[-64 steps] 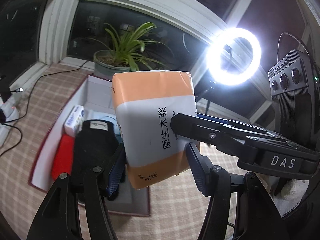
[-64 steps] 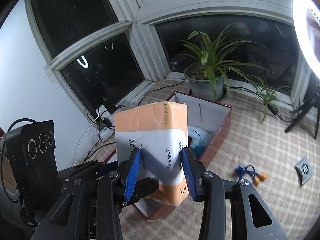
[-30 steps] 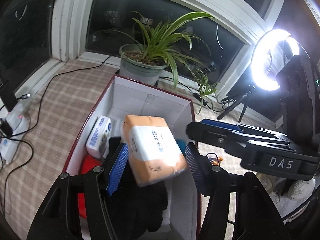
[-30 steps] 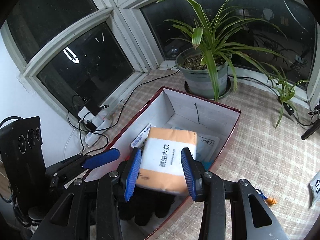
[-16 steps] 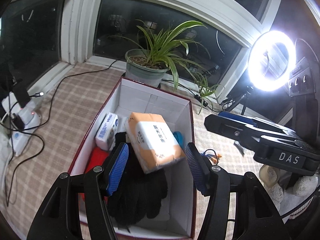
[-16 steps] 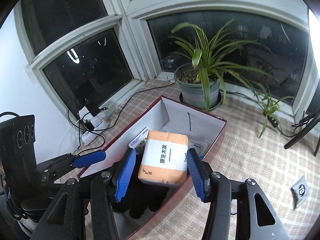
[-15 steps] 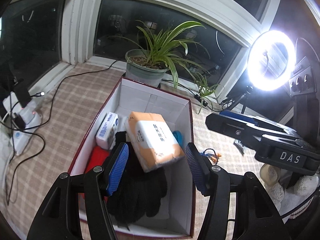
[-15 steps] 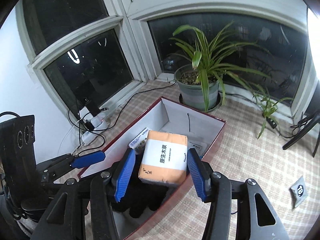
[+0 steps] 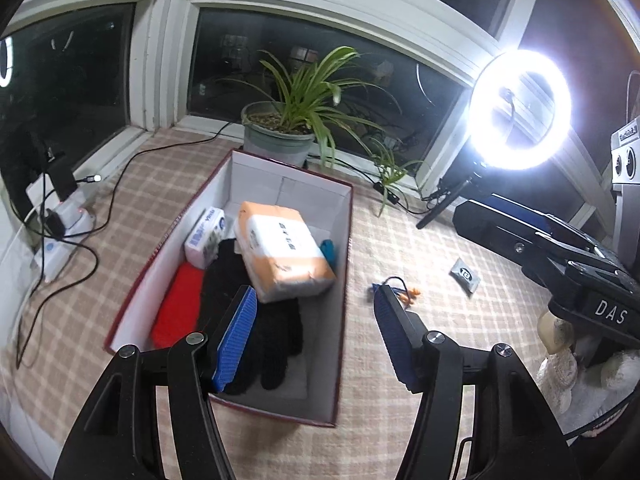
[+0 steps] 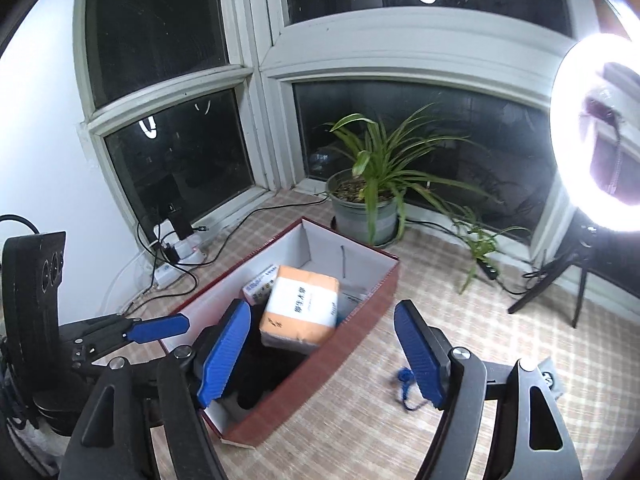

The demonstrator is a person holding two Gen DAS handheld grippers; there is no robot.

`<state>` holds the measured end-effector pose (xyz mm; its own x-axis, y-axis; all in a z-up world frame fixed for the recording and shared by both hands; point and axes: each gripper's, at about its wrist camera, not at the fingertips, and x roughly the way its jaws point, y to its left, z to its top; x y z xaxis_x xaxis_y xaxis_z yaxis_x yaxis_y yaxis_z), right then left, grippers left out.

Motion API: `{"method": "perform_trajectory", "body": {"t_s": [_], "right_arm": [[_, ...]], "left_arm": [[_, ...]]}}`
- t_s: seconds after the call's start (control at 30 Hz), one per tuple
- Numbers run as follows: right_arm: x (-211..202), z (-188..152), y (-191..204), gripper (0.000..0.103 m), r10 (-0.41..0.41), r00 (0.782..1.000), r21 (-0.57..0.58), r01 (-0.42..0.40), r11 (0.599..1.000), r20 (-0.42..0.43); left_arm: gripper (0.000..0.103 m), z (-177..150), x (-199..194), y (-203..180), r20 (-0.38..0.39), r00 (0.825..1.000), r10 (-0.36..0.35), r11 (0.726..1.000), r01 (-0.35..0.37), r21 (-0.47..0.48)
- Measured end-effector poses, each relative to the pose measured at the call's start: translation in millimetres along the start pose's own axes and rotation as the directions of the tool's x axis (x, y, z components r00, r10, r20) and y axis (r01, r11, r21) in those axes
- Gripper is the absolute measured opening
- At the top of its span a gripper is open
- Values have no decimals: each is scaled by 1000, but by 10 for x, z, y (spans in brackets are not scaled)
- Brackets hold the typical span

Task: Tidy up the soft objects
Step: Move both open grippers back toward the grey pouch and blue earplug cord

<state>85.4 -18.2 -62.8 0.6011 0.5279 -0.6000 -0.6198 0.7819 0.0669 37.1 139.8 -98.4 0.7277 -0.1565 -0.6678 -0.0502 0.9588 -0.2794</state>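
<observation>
both claws released, nothing between the blue pads; left claw (image 9: 316,334) hangs above the near end of the box (image 9: 347,248), jaws wide apart; right claw (image 10: 320,354) hangs over the box's near right corner, jaws also wide, nothing touching them

tissue pack (image 9: 282,254), orange and white with printed characters, lies inside the box, tilted, resting partly on the black gloves (image 9: 256,320) and leaning toward the right wall; free of both claws; in the right wrist view the same tissue pack (image 10: 300,308) sits mid-box, label up

other contents: small blue-and-white tissue packet (image 9: 204,236) against the left wall; red cloth (image 9: 178,306) along the left wall nearer the camera; something teal (image 9: 329,250) wedged between the big pack and the right wall, cannot tell what it is

box is dark red outside, white inside, lid off, standing on a checked cloth surface (image 9: 420,380)

outside the box on the cloth: corded orange earplugs (image 9: 404,290) just right of it; a small dark sachet (image 9: 464,274) further right

potted plant (image 9: 288,132) directly behind the box at the window; ring light (image 9: 520,110) lit at the right; power strip with cables (image 9: 60,216) at the left
</observation>
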Motion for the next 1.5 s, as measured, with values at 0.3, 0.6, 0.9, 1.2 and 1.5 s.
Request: {"method": "perform_trajectory", "body": {"t_s": [0.3,0.6,0.9,1.2,1.5], "right_arm": [[-434,-210,-298,76,-51,998,-24,51,998,22],[-775,-534,-888,76,-79,997,12,79,997,6],[-982,-926,-1808,76,-79,997,199,79,977,-7],[-965,-1130,-2670,76,-164,986,292,159,943,-7],[-435,-1137,-3171,76,-129,986,277,155,948,-109]], "left_arm": [[61,-200,-35,-417,8,999,-31,999,31,4],[65,-389,20,-850,-3,998,-59,998,59,16],[65,-565,203,-1161,-40,996,-75,997,76,20],[65,-638,594,-1339,-99,992,-77,997,80,22],[65,-620,1134,-1306,-164,984,-63,998,63,-6]]}}
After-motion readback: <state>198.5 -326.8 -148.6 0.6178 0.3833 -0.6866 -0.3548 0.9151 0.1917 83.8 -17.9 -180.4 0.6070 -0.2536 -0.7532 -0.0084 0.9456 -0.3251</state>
